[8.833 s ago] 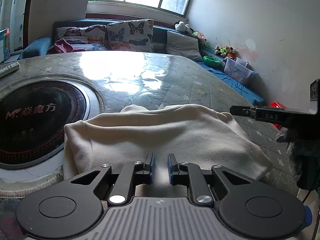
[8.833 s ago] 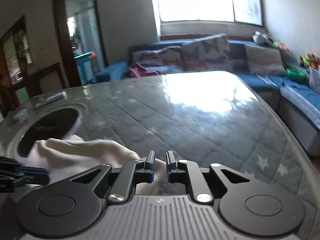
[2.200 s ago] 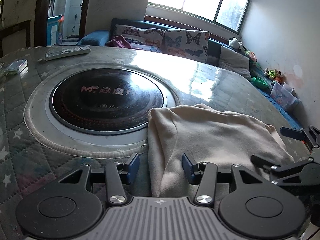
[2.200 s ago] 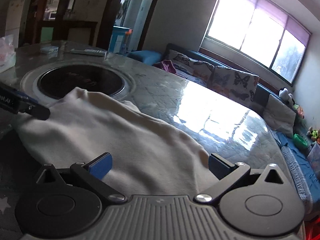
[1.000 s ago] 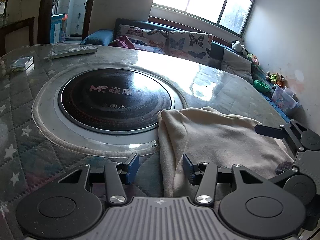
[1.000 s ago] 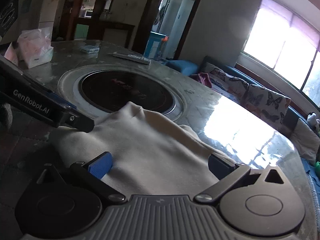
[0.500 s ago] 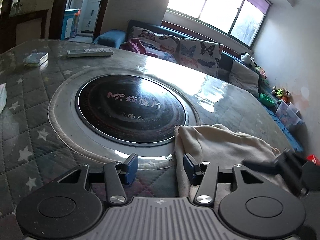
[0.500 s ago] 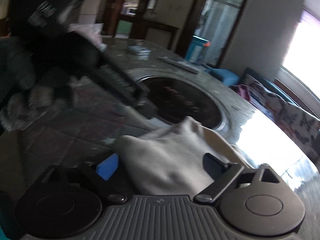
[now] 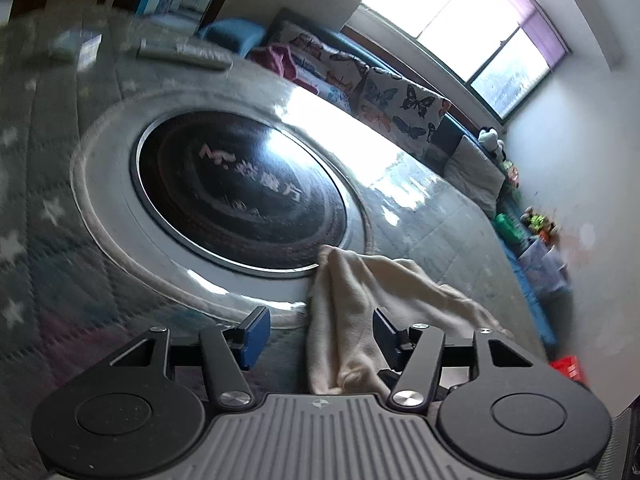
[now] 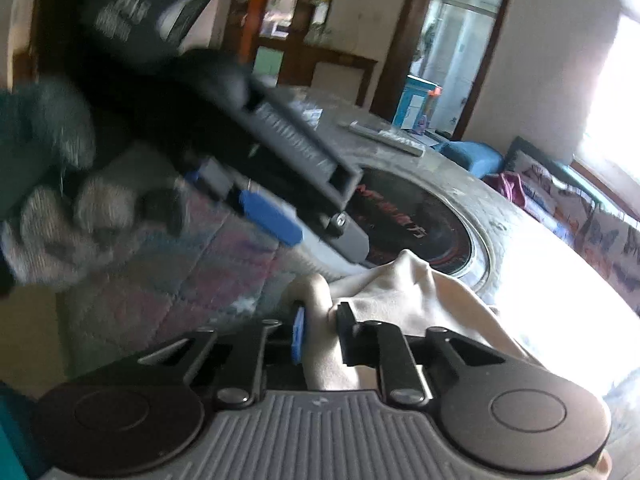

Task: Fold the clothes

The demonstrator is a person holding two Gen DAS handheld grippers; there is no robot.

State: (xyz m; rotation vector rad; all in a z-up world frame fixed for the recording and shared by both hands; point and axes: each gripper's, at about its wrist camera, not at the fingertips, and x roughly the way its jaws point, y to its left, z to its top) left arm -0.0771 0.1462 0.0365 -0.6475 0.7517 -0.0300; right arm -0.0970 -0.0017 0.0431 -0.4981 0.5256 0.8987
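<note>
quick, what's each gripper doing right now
left gripper: jaws opening, cream garment between them but not pinched
right gripper: shut on the cream garment

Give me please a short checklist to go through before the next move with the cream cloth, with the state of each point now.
1. Right gripper closed on the cream cloth: ok, a fold of cloth is pinched between its fingers.
2. Left gripper gripping the cloth: not ok, its jaws are opening; the cloth lies between them, unpinched.
3. Cloth clear of the black round cooktop: not ok, one corner reaches its rim.
4. Cloth flat and smooth: not ok, it is bunched and wrinkled.
5. Remote control far from the cloth: ok, it lies beyond the cooktop.
6. Cloth's far edge placed well on the table: cannot tell, glare hides it.
</note>
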